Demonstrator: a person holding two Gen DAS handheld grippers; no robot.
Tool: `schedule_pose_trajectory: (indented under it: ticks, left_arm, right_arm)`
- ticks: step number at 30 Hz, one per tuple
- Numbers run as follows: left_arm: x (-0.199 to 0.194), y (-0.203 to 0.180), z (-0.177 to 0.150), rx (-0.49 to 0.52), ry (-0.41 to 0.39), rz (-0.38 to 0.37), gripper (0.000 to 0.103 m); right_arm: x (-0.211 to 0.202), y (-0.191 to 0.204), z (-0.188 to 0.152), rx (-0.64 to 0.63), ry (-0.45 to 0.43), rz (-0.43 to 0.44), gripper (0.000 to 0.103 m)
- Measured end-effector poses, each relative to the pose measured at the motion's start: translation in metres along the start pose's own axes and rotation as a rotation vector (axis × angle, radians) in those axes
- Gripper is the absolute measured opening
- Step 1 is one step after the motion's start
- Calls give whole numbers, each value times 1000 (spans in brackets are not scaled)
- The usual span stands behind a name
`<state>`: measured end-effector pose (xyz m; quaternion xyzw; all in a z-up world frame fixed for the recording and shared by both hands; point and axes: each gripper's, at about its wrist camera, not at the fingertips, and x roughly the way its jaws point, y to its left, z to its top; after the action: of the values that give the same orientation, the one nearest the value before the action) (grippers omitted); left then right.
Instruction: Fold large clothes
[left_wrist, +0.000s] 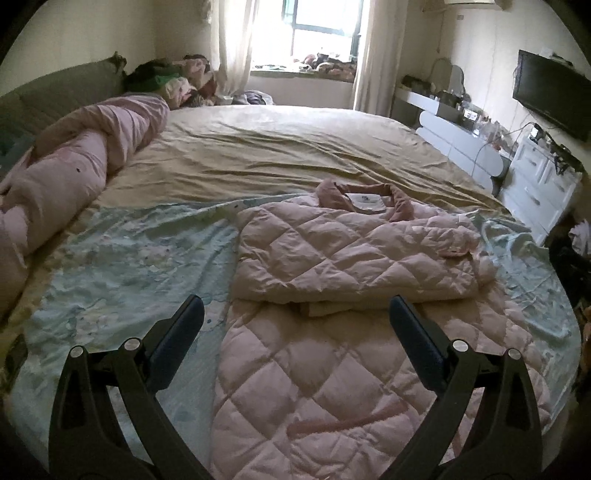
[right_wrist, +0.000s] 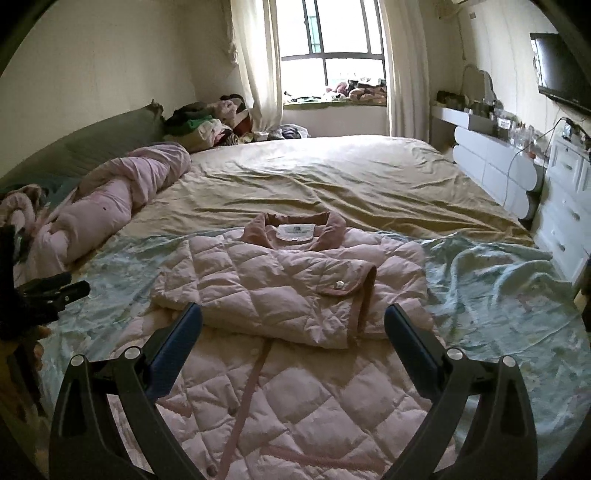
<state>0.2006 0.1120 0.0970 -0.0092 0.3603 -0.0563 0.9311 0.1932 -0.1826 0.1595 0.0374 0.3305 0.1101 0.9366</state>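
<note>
The bed fills the room, its tan sheet rumpled, a pale blue printed cover spread over the near end. On that cover lies the pink quilted coat, collar at twelve o'clock, its upper part doubled over the lower panel, which runs toward six o'clock. One fold looks done — the next, I'd judge, means catching the near hem at both corners and carrying it up toward the collar.

The left gripper and right gripper hover over the coat, fingers spread wide, nothing between them.

No containers in sight — only a clothes heap at ten o'clock.
</note>
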Motion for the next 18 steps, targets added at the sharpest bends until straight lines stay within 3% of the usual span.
schedule_pose_trajectory:
  ticks: [18]
  left_arm:
    - [-53, 11, -45, -13, -32, 57, 94]
  right_arm:
    - [-55, 9, -26, -61, -44, -1, 98]
